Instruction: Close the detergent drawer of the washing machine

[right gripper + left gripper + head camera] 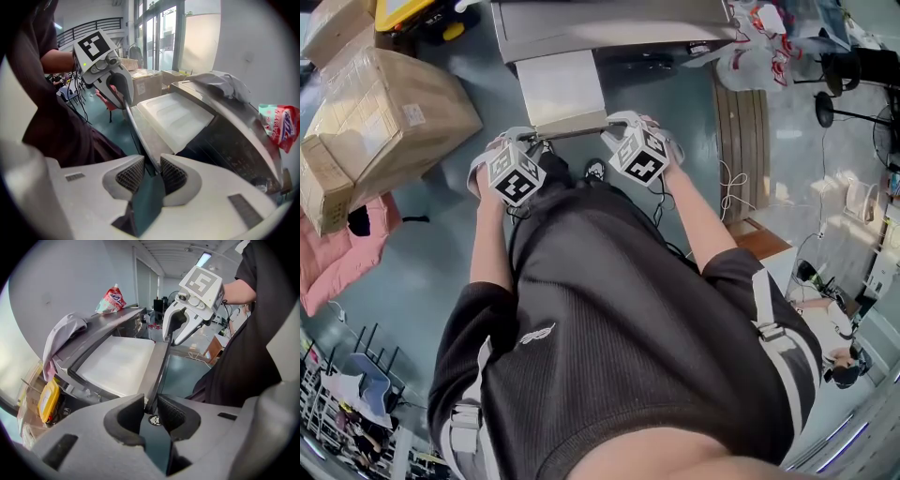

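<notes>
Left gripper (151,409), right gripper (151,172) on drawer (562,89)

A large indoor work hall, possibly a test lab, is suggested rather than a home. A washing machine (609,23) is stood in the open on a teal painted floor (422,272). Plastic-wrapped cardboard boxes (384,122) are piled at the left and loose cables (729,183) are trailed at the right. Tall glazed walls (164,33) and a railed gallery (93,24) are seen far off.

Pulled-out detergent drawer (562,89), left tongs (532,145) and right tongs (615,125) at its front edge
</notes>
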Demonstrator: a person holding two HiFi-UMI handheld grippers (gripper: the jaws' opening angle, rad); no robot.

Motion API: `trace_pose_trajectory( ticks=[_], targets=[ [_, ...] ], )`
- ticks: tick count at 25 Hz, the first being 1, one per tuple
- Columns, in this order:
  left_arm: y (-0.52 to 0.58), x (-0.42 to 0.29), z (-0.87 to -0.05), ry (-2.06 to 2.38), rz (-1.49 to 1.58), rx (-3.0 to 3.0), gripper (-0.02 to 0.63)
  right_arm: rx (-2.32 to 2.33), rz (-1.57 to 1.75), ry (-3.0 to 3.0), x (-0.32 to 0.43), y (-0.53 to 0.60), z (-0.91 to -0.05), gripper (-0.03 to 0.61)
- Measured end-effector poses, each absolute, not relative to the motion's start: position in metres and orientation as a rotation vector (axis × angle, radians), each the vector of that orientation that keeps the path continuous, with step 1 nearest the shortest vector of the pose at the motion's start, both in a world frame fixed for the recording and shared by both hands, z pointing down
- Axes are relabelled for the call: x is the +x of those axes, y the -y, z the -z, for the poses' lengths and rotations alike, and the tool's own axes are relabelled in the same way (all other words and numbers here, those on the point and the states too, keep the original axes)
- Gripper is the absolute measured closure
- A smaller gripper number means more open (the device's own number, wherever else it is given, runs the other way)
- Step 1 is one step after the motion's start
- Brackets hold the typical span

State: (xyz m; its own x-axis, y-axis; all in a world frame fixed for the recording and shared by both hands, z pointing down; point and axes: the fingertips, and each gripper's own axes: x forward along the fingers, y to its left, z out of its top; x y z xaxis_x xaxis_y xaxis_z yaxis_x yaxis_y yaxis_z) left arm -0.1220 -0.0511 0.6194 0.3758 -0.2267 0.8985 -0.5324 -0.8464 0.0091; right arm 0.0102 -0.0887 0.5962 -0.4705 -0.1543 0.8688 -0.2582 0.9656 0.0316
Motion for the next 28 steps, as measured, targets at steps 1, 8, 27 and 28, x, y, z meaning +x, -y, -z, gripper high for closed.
trace_pose_trajectory(
  ticks=[1, 8, 27, 28],
  targets=[
    [0.052, -0.123, -0.619, 0.668, -1.457, 2.343, 0.52, 0.291, -0.126, 2.069, 0.01, 0.09, -0.596, 0.469],
    [0.063, -0.122, -0.613, 0.661, -1.439, 2.361, 0.522, 0.299, -0.129, 2.063, 0.008, 0.097, -0.595, 0.469],
    [0.074, -0.125, -0.616, 0.662, -1.431, 2.359, 0.522, 0.303, -0.124, 2.049, 0.006, 0.11, -0.597, 0.468],
    [0.075, -0.125, -0.615, 0.661, -1.432, 2.358, 0.522, 0.305, -0.124, 2.05, 0.005, 0.111, -0.596, 0.468]
  ],
)
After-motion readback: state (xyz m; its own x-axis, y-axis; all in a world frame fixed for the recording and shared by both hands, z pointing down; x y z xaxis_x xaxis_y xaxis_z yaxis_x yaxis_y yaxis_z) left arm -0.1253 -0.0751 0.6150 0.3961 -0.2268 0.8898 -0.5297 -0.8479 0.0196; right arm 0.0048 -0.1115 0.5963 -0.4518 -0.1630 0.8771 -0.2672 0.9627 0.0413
